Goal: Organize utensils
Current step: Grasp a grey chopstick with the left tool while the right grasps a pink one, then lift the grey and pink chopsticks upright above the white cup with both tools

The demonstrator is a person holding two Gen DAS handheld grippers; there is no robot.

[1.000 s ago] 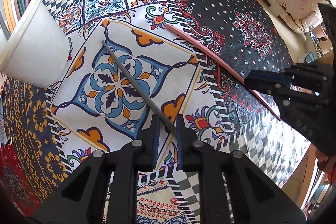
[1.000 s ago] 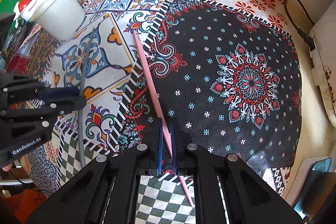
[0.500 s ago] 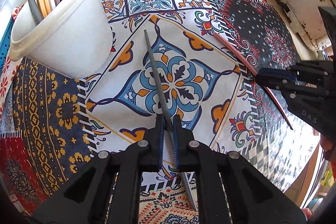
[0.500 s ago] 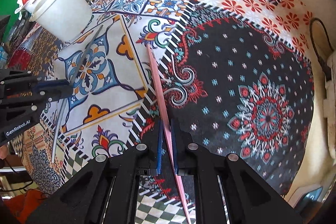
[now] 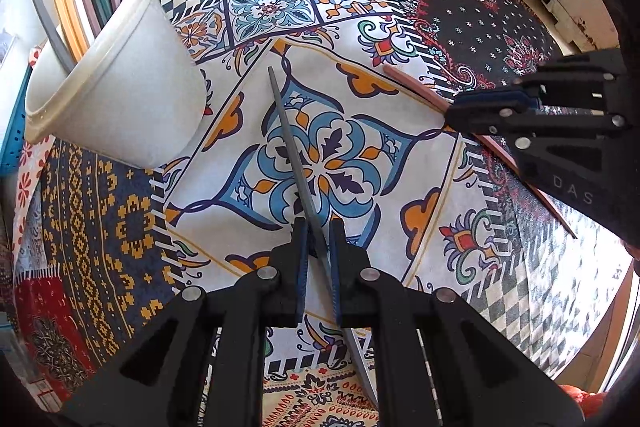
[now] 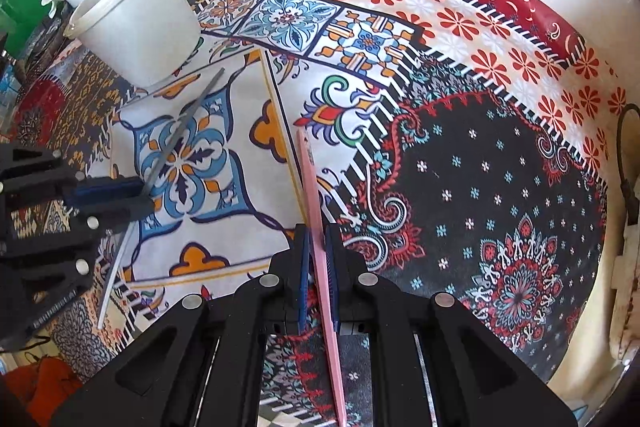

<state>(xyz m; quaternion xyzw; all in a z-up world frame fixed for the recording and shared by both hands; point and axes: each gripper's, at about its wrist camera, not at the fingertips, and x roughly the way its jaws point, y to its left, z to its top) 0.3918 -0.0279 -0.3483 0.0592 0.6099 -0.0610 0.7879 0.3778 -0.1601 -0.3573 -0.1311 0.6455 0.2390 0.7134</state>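
Risk: left gripper (image 5: 319,259) pinches grey chopstick (image 5: 294,163), right gripper (image 6: 319,263) pinches pink chopstick (image 6: 316,211); you could tip the white cup (image 5: 116,99).

The left gripper (image 5: 319,243) points steeply down, and its two black fingers (image 5: 298,247) stand almost together, clamped on a thin grey stick (image 5: 298,167) that passes between the blue pads. The right gripper (image 6: 318,255) points straight down, jaws nearly closed on a pink stick (image 6: 316,211). Each gripper appears sideways at the edge of the other's view. The hands that carry them are hardly visible; perhaps a small part shows at the frame corners.
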